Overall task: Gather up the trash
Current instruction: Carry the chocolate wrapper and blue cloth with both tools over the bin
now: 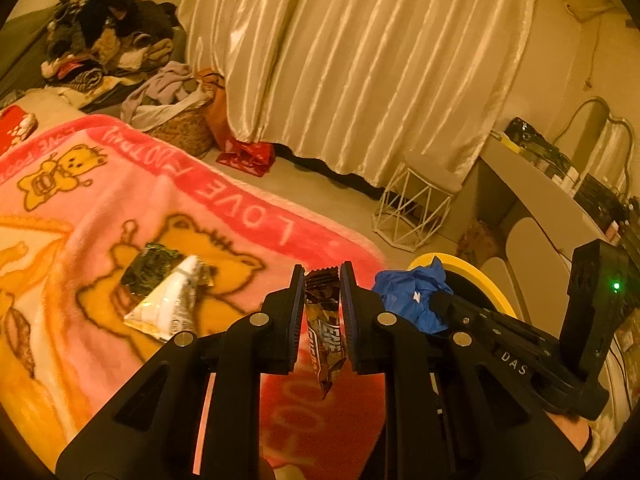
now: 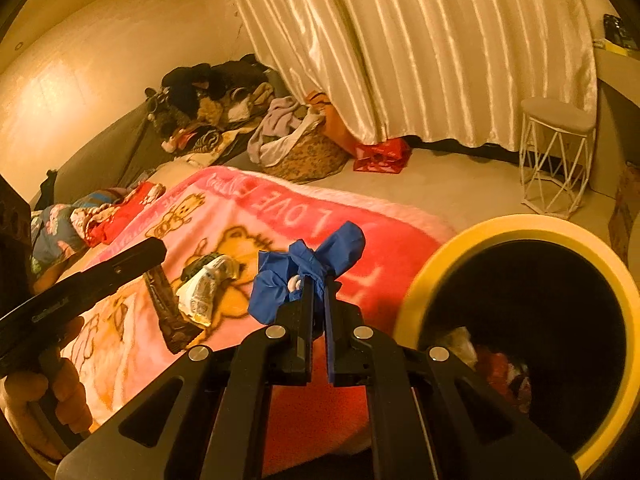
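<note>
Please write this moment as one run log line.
left tongs: shut on brown wrapper | right tongs: shut on blue wad | yellow-rimmed bin: beside bed

pink blanket [image 1: 120,200] | satin curtain [image 1: 360,60] | wire stool [image 2: 556,160] | laundry basket [image 2: 304,152]

A home bedroom: teddy-bear blanket [image 1: 120,208], satin curtains [image 1: 360,60], heaped clothes [image 1: 104,36].

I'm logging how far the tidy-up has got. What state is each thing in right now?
Left hand-held gripper: shut on the brown snack wrapper, which hangs down.
Right hand-held gripper: shut on the crumpled blue plastic.
Yellow-rimmed bin: open, some trash already inside.
Silver wrapper: lying loose on the pink blanket, partly over a dark wrapper.
Laundry basket: overfull with clothes.
</note>
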Demonstrator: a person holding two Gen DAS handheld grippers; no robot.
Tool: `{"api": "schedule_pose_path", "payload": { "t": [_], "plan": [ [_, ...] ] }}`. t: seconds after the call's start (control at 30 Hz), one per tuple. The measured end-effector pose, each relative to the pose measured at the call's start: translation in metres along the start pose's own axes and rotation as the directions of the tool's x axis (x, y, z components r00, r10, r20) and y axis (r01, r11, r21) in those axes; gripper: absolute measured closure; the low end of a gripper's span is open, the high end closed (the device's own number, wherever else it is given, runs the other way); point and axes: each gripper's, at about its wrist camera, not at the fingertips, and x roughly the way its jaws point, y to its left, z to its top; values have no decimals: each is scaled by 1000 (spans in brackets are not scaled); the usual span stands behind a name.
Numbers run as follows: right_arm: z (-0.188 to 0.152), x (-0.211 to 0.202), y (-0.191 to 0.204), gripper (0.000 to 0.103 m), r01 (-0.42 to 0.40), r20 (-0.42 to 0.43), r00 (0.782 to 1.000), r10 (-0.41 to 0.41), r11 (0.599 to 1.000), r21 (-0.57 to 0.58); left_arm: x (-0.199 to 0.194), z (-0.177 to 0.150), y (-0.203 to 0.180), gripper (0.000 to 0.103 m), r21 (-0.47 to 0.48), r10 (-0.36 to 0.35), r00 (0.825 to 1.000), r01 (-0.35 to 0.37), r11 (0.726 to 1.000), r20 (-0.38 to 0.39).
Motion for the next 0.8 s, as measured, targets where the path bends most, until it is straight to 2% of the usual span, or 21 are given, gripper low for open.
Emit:
{"api": "schedule_pose_path", "payload": {
  "t": [0.8],
  "plan": [
    [-7, -43, -72, 98, 152, 50, 986, -158, 982, 112, 18, -13, -68, 91, 104, -94, 995, 98, 990, -43]
  ]
}}
